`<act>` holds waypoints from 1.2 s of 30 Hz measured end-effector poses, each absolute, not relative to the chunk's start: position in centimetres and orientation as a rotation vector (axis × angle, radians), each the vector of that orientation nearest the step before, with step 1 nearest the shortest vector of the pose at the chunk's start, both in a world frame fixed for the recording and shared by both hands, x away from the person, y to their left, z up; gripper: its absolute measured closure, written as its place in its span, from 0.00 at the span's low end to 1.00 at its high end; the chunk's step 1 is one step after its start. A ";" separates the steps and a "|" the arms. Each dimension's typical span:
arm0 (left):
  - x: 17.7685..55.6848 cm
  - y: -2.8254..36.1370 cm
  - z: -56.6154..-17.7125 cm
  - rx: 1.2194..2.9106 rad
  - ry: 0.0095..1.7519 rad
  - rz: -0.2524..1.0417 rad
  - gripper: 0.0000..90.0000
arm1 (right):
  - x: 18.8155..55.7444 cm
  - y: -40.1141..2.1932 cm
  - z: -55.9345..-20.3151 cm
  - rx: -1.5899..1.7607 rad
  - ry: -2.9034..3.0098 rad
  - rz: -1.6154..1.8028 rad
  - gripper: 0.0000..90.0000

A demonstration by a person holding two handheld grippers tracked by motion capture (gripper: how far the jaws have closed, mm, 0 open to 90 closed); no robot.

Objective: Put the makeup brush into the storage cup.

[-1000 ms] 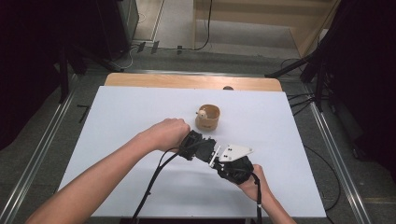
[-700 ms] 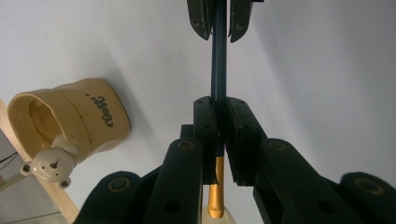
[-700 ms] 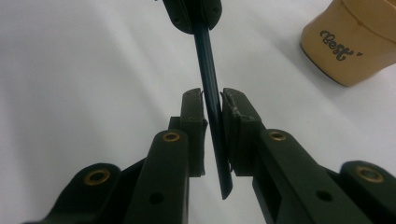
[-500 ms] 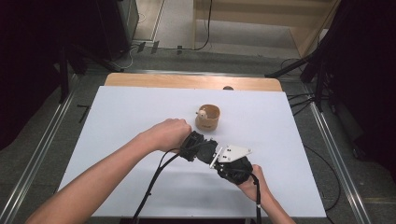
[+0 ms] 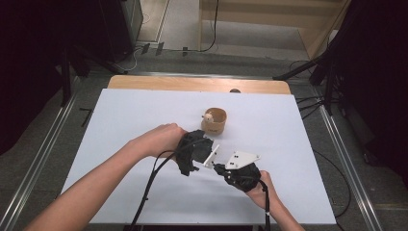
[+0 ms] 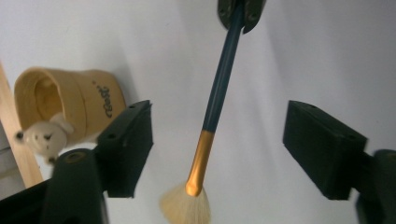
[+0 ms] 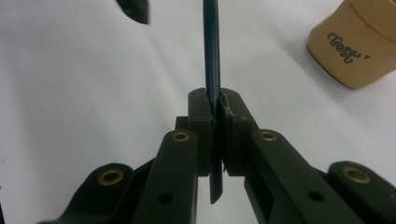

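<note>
The right gripper [image 7: 212,109] has its jaws clamped on the far end of the slim dark-teal-handled brush [image 6: 219,93], so the brush could pivot or slip in that thin pinch and drop onto the white table [image 5: 144,115]. The left gripper [image 6: 217,154] has just been opening its jaws; they stand wide, brush between them untouched. A gold ferrule and a pale fanned tuft finish the brush, held above the table near the tan wooden cup [image 5: 214,120].

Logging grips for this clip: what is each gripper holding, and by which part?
The right gripper clamps the brush by its dark handle end. The left gripper, jaws just opened, holds nothing.
</note>
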State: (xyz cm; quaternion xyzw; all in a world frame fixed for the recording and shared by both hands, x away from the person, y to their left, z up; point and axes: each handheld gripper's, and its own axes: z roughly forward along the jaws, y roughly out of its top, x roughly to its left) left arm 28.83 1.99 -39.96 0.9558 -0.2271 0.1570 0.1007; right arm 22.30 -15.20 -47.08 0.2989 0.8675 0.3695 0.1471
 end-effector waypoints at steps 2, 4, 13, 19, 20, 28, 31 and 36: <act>29.0 2.8 -39.9 2.807 -0.611 0.455 0.21 | 22.3 -15.3 -47.1 0.854 2.499 1.060 0.96; 29.2 3.6 -40.0 2.782 -0.537 0.439 0.18 | 22.3 -15.3 -47.1 0.844 2.500 1.061 0.96; 29.4 7.1 -40.4 2.665 -0.250 0.455 0.12 | 22.2 -15.6 -47.2 0.858 2.501 1.060 0.96; 29.5 8.8 -41.0 2.643 -0.150 0.452 0.08 | 22.1 -15.7 -47.2 0.864 2.500 1.059 0.95; 29.5 9.0 -41.1 2.639 -0.131 0.452 0.08 | 22.1 -15.7 -47.2 0.864 2.500 1.059 0.95; 29.4 10.6 -41.4 2.537 0.057 0.452 0.07 | 22.0 -16.1 -47.1 0.865 2.494 1.062 0.96; 29.2 11.1 -41.8 2.501 0.118 0.475 0.05 | 22.0 -16.4 -47.1 0.880 2.487 1.063 0.96; 28.8 11.4 -42.7 2.485 0.182 0.494 0.04 | 22.0 -16.7 -47.1 0.887 2.477 1.073 0.96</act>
